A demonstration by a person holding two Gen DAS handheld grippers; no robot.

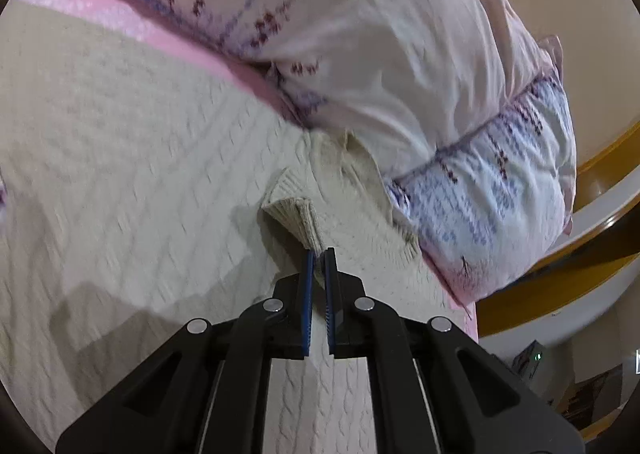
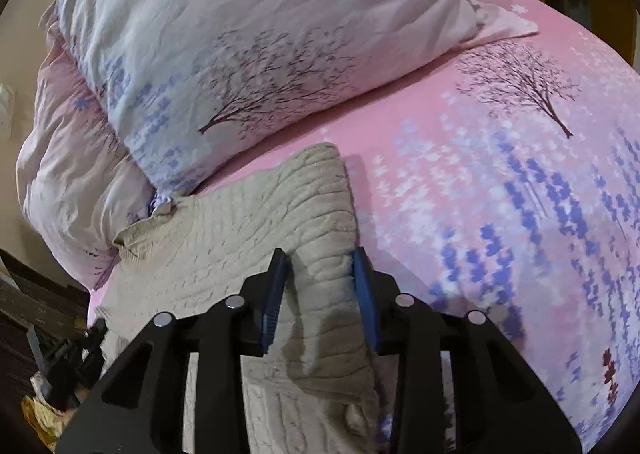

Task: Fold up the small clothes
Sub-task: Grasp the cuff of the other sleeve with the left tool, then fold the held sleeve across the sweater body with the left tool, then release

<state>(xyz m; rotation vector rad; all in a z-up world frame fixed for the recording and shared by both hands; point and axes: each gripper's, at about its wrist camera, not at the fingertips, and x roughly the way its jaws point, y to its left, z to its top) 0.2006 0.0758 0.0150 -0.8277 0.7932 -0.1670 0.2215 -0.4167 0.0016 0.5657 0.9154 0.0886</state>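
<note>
Sweater (image 1: pixel 140 142), cream cable-knit, spread flat on pink bedsheet (image 2: pixel 460 126), filling 6 to 10 o'clock of left wrist view and 6 to 9 o'clock of right wrist view. Ribbed cuff (image 1: pixel 296 218) pinched between blue pads of left gripper (image 1: pixel 319 254), jaws nearly touching, cuff sticking out toward 12 o'clock, raised a bit off knit below w/ shadow under it. Right gripper (image 2: pixel 320 266) part-closed round a raised fold of sweater's edge (image 2: pixel 324 238); fold sits between pads, looks touched both sides, but firm pinch can't be confirmed. Pillow (image 2: pixel 224 54) w/ tree print at 12 o'clock, lower edge overlapping sweater's top near collar (image 2: pixel 132 238). Sheet w/ tree and purple flower print runs 1 to 5 o'clock in right view. Yellow-brown bed frame (image 1: pixel 600 158) at 3 o'clock in left view.
</note>
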